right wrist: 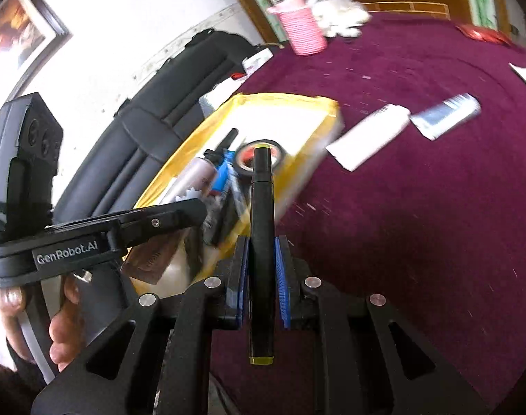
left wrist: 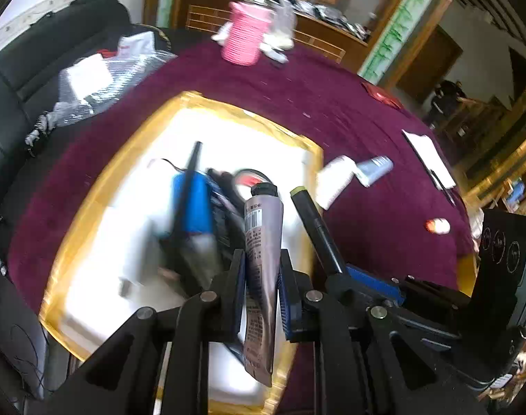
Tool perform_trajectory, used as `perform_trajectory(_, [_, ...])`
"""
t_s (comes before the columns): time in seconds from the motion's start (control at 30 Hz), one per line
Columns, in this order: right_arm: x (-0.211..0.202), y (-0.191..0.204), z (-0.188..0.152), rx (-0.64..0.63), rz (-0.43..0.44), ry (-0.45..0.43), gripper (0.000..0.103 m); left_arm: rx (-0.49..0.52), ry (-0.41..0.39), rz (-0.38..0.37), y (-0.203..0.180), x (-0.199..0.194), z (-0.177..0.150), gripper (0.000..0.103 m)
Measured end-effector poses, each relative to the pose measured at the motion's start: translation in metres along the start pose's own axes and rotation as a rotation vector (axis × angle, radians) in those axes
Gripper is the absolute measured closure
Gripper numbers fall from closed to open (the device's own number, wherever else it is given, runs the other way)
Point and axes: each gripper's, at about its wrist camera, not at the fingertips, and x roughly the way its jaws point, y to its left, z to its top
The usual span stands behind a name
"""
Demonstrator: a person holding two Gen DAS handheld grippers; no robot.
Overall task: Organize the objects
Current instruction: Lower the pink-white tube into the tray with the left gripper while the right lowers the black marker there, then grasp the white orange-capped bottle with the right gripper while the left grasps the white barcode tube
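Note:
My left gripper (left wrist: 261, 269) is shut on a silver-purple tube (left wrist: 263, 242) with a black cap, held over the white box with yellow-taped rim (left wrist: 90, 193). In the box lie a blue tool (left wrist: 193, 204), black items and a roll of tape (right wrist: 259, 155). My right gripper (right wrist: 261, 259) is shut on a black marker with yellow ends (right wrist: 261, 207), held just right of the box (right wrist: 318, 103). The marker (left wrist: 318, 231) and right gripper also show in the left wrist view. The left gripper's body (right wrist: 90, 238) shows in the right wrist view.
On the maroon tablecloth (right wrist: 418, 224) lie a white packet (right wrist: 370, 135), a blue-grey tube (right wrist: 446, 116), white paper (left wrist: 428, 159) and a small red-white object (left wrist: 437, 225). A pink ribbed container (left wrist: 243, 34) stands at the far side. A black sofa (left wrist: 38, 69) is left.

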Motion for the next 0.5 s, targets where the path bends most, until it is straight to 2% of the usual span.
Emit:
perform_trajectory(0.1, [0.029, 0.017, 0.017, -0.02, -0.019, 0.039, 0.088, -0.025, 0.002, 0.015, 0.023, 0.01, 0.006, 0.087])
perform_trajectory(0.23, [0.057, 0.032, 0.032, -0.042, -0.065, 0.066, 0.088, -0.036, 0.008, 0.001, 0.028, 0.024, 0.005, 0.087])
perform_trajectory(0.33, [0.066, 0.034, 0.036, -0.042, -0.087, 0.069, 0.088, -0.041, 0.01, -0.014, 0.034, 0.02, 0.002, 0.087])
perform_trajectory(0.4, [0.071, 0.036, 0.039, -0.047, -0.107, 0.065, 0.088, -0.03, 0.007, -0.01, 0.035, 0.022, 0.004, 0.086])
perform_trajectory(0.5, [0.076, 0.035, 0.043, -0.036, -0.091, 0.055, 0.088, 0.022, 0.019, 0.006, 0.03, 0.025, 0.005, 0.085])
